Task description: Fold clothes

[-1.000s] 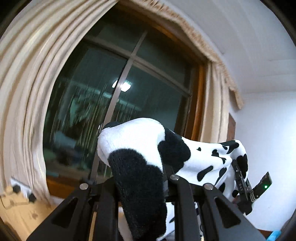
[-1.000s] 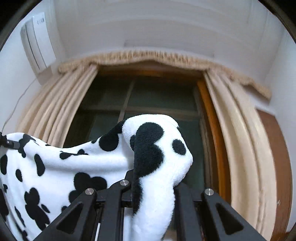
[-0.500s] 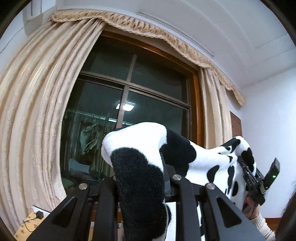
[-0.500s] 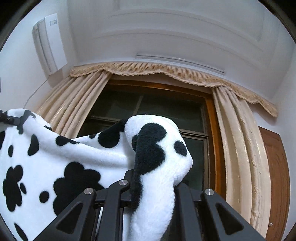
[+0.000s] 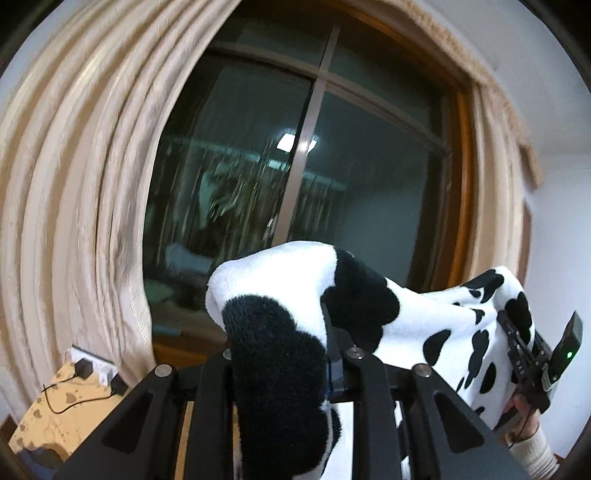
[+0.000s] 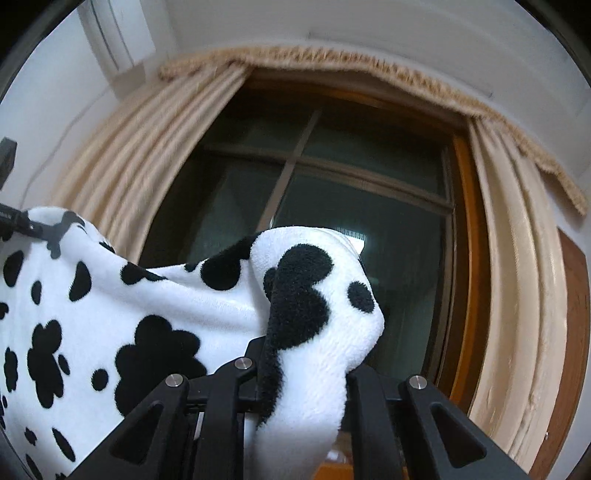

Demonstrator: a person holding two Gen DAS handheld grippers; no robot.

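Note:
A fluffy white garment with black cow spots (image 5: 424, 325) hangs stretched in the air between both grippers. My left gripper (image 5: 284, 354) is shut on one corner of it, which bunches over the fingers. My right gripper (image 6: 295, 354) is shut on the other corner (image 6: 317, 295). In the left wrist view the right gripper (image 5: 524, 354) shows at the far right, held by a hand. In the right wrist view the cloth (image 6: 92, 314) runs off to the left edge. Both cameras point up toward a window.
A dark window (image 5: 314, 177) with a wooden frame and cream curtains (image 5: 85, 184) fills the background. A small table with a power strip (image 5: 77, 402) stands at lower left. An air conditioner (image 6: 110, 29) hangs on the wall at upper left.
Both grippers tilted up half a second ago and have now come back down; the window sits higher in both views. The garment stays held in both.

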